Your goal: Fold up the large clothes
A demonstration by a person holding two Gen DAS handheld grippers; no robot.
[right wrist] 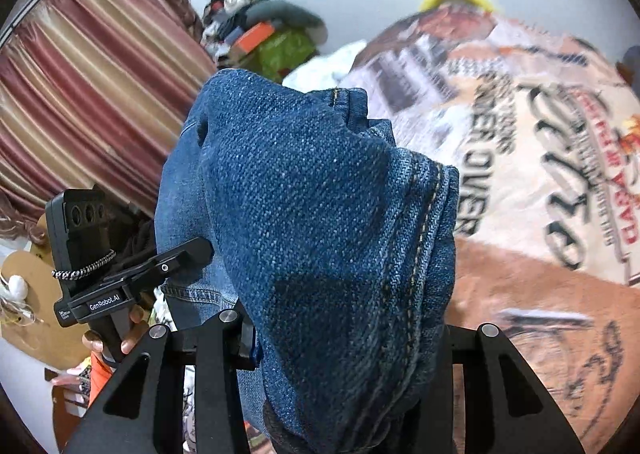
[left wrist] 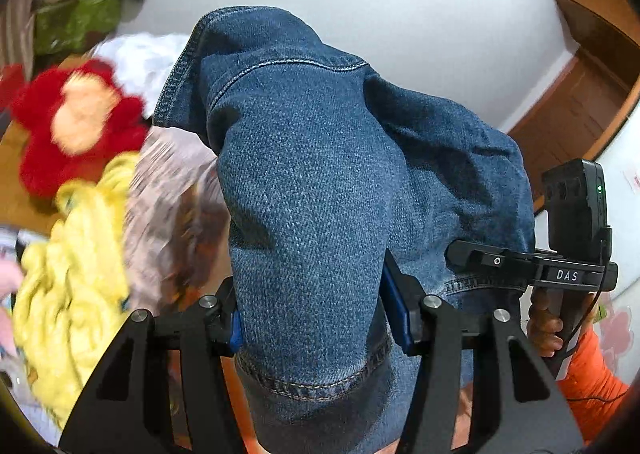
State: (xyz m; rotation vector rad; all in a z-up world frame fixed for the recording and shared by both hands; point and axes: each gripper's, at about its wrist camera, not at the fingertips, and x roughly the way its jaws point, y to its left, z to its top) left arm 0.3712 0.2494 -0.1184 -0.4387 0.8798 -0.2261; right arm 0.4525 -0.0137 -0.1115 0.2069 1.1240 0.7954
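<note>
Left gripper point(left wrist: 320, 318): jaws part-open and clamped on a thick fold of the blue denim garment point(left wrist: 320, 182). The blue pads press the cloth from both sides. The stitched hem lies just below the jaws, near the camera, and the bulk of the cloth rises forward and drapes over the fingers.

Right gripper point(right wrist: 348, 334): jaws set narrower and likewise closed on the denim garment point(right wrist: 328, 214), with a double-stitched seam running down the right side of the held bunch. The right-hand pad is hidden by cloth.

The garment is held off the surface between the two grippers. In the left wrist view the right gripper's body, marked "DAS", shows at the far side of the denim, gripped by a hand point(left wrist: 546, 330) above an orange sleeve point(left wrist: 592, 382).

Surroundings, blurred: a red plush toy point(left wrist: 76, 122) and a yellow cloth point(left wrist: 76, 286) lie to the left in the left wrist view. A printed fabric point(right wrist: 532, 142) with lettering spreads to the right in the right wrist view, and a striped curtain point(right wrist: 88, 86) hangs at left. A wooden door point(left wrist: 576, 106) stands against the white wall
</note>
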